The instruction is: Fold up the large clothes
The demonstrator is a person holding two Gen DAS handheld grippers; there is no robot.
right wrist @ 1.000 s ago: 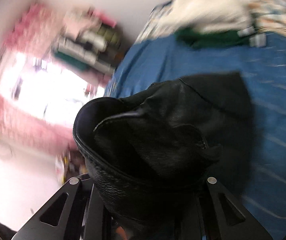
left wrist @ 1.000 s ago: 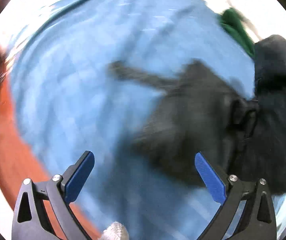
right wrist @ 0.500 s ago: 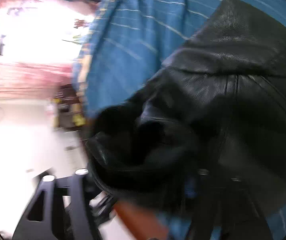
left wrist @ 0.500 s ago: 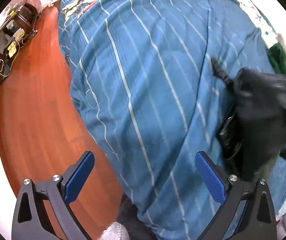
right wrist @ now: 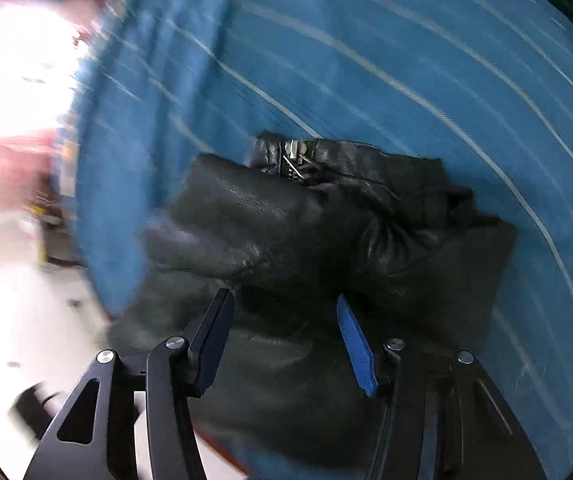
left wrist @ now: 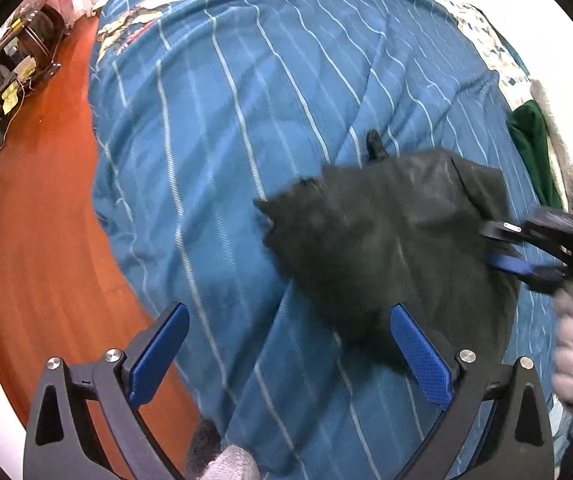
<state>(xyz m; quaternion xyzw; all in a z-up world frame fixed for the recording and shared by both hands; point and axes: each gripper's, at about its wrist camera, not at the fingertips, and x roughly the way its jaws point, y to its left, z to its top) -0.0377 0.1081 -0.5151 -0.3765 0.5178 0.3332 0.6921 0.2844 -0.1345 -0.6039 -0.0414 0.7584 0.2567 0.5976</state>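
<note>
Lying bunched on bed (left wrist: pixel 270 128): blk jacket (left wrist: pixel 386 240), both grippers open.

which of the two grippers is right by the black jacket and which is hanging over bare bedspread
The right gripper is at the black leather jacket, its fingers open around it. The left gripper hangs wide open over the blue striped bedspread.

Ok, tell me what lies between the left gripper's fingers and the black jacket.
Only blue striped bedspread, seen in the left wrist view: the open left gripper hovers short of the black jacket.
</note>
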